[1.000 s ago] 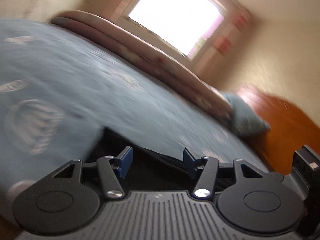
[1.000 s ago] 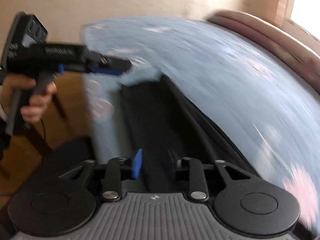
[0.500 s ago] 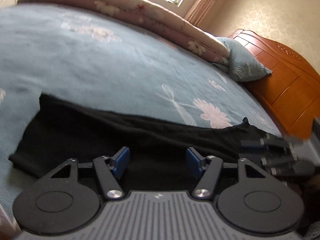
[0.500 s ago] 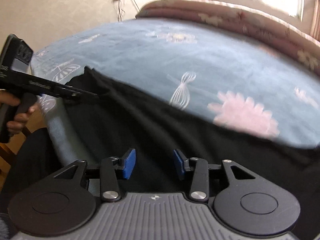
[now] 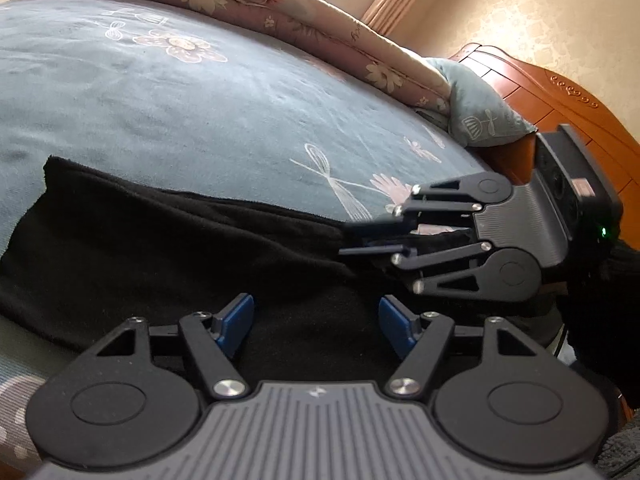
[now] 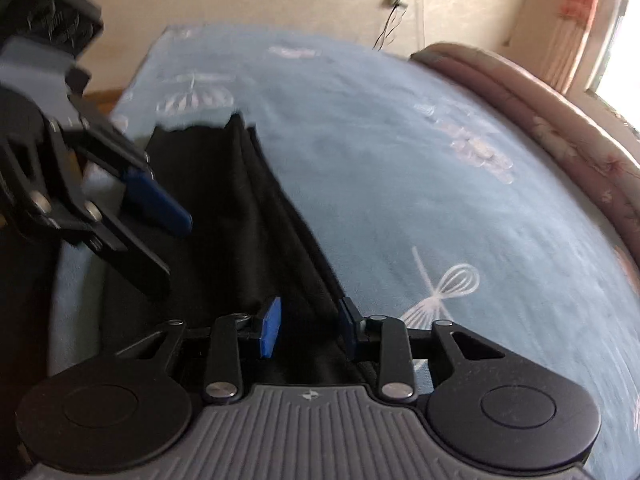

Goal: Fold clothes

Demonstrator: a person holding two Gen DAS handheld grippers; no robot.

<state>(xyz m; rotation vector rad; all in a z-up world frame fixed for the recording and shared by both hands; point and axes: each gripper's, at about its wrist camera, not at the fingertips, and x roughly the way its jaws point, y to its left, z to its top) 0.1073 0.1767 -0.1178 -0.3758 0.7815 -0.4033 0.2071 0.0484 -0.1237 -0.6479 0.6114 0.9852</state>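
We open our left gripper (image 5: 316, 320) above the black garment (image 5: 160, 248) lying on the bed (image 5: 200, 100), while our right gripper (image 6: 308, 330) closes over its edge to lift a fold.

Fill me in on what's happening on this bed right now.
A person is folding a black garment laid along the near edge of a bed covered by a blue floral bedspread, using a handheld gripper in each hand. The left gripper hangs over the cloth with jaws opening and nothing pinched. The right gripper is at the garment's other end, jaws closing with the cloth's edge between them. A folded pink quilt lies along the far side.
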